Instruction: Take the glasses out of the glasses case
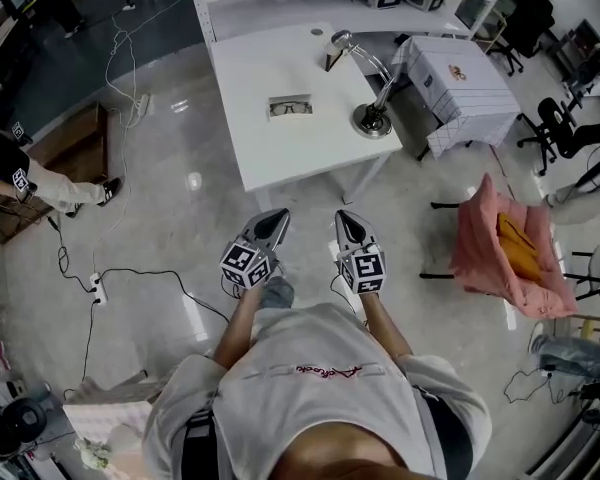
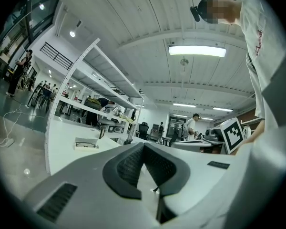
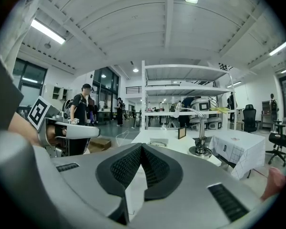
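An open glasses case point(image 1: 290, 106) with dark-framed glasses in it lies in the middle of a white table point(image 1: 270, 158). It shows small and far off in the left gripper view point(image 2: 87, 143) and the right gripper view point(image 3: 158, 142). I hold both grippers side by side over the floor, short of the table's near edge. The left gripper point(image 1: 278, 215) point(image 2: 143, 144) is shut with nothing between its pads. The right gripper point(image 1: 345, 216) point(image 3: 141, 145) is shut too and holds nothing. Both point level toward the table.
A silver desk lamp point(image 1: 372, 118) stands at the table's right edge. A cloth-covered table point(image 1: 460, 93) is beyond it, and a pink cloth hangs over a chair point(image 1: 500, 248) at my right. Cables point(image 1: 110, 278) and a cardboard box point(image 1: 70, 153) lie left, near a standing person point(image 1: 20, 183).
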Tool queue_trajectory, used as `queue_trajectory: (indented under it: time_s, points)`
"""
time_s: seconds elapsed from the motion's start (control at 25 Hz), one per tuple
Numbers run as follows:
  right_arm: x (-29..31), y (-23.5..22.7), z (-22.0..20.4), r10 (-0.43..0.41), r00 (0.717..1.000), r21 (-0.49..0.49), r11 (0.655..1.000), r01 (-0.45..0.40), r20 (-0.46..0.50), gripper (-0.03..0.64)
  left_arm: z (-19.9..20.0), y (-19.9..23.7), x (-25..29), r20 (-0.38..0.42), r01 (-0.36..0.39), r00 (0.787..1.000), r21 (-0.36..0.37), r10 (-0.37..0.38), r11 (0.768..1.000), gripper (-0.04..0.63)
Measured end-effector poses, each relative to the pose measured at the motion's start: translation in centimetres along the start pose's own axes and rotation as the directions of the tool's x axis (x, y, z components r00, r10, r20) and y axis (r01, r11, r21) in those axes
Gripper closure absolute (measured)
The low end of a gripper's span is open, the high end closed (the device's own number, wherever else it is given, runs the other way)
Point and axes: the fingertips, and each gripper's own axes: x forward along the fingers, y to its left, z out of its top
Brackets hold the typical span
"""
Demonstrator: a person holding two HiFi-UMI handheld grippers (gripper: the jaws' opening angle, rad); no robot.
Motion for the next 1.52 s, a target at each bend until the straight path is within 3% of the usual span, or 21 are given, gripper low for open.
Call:
queue_trajectory:
  time_s: [0.68,1.2,1.52]
  points:
    - [12.5,0.8,3.0,-0.058,0.998,-0.017,0.998,0.058,-0.008,0.620,4.3,12.3,2.9,-0.006,0.059,0.998,-0.008,-0.059,0.998,0.570]
    - [15.4,-0.2,1.0,-0.070,0.996,0.002,0.998,0.070,-0.054,0.620,3.2,14.6,4.7,-0.045,0.078,0.996,-0.032,-0.079,0.996,0.571]
    - [20.3,-2.2,0.7,-0.031,0.998,0.014,0.999,0.031,-0.056,0.620,3.4,18.2,7.5,-0.054,0.033,0.998,-0.038,-0.035,0.999,0.571]
